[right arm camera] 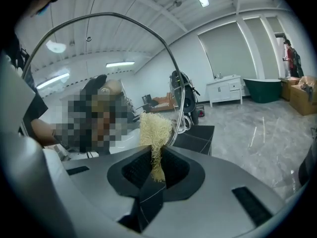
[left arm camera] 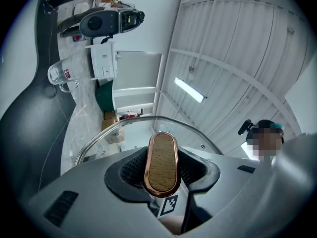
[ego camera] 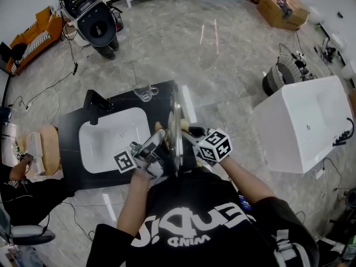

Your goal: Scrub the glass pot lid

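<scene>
Closest to the head camera, the person's black shirt [ego camera: 194, 227] is filling the lower frame, with both forearms reaching forward.

Left hand-held gripper [left arm camera: 162, 175] is clamping the wooden handle [left arm camera: 162, 160] of the glass pot lid [ego camera: 176, 127], with its jaws pressing on either side of the copper-rimmed knob. It is holding the lid upright on edge by the right side of the black tabletop [ego camera: 72, 132], just beside the white basin [ego camera: 105, 152].

Right hand-held gripper [right arm camera: 156, 165] is gripping a tuft of pale fibre scrubber [right arm camera: 154, 130]. Its jaws are closing on the lower part and the free end is standing up. That free end is sitting close by the lid's metal rim, on the side away from the handle. Whether it is actually touching the glass cannot be told.

Judgement: the scrubbing step is either under way or about to start on the lid's underside. The next move is calling for the scrubber to be pressed against the glass and worked across it. The left grip should be bracing the handle meanwhile, so that the lid is not swinging or twisting.

Risk: the thin tuft is liable to slip from the jaws under pressure.
</scene>
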A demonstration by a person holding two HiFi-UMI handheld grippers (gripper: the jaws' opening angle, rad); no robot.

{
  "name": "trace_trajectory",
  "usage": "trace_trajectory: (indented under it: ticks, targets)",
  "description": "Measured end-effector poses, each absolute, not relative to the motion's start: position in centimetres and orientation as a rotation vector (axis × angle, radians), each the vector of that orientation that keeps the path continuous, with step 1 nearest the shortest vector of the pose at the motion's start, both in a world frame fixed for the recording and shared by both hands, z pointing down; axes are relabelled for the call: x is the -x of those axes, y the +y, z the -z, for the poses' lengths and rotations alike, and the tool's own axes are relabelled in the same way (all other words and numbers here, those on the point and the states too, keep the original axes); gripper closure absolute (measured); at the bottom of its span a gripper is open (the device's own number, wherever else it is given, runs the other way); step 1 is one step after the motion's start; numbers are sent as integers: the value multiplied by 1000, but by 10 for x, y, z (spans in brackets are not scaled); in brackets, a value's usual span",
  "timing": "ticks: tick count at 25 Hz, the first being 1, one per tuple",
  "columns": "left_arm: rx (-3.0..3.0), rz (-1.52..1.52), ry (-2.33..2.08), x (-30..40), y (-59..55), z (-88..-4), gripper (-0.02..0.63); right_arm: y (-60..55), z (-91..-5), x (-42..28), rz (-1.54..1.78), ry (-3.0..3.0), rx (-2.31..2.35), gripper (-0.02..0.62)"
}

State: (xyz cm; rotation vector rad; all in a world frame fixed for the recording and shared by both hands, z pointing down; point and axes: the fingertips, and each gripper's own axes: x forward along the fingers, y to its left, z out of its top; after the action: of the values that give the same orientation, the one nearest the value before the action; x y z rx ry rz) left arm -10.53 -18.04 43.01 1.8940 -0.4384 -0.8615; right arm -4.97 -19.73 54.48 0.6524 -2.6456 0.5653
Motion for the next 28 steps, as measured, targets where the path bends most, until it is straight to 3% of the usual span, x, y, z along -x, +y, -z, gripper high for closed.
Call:
trace_trajectory:
  ticks: [10, 28]
  targets:
    - [-1892, 906, -476, 120, -186, -437, 428, -151, -563, 56, -575, -2617, -478, 549]
    - [-1875, 942, -496, 140, -203, -433, 428, -108, -511, 65, -554, -2661, -229, 549]
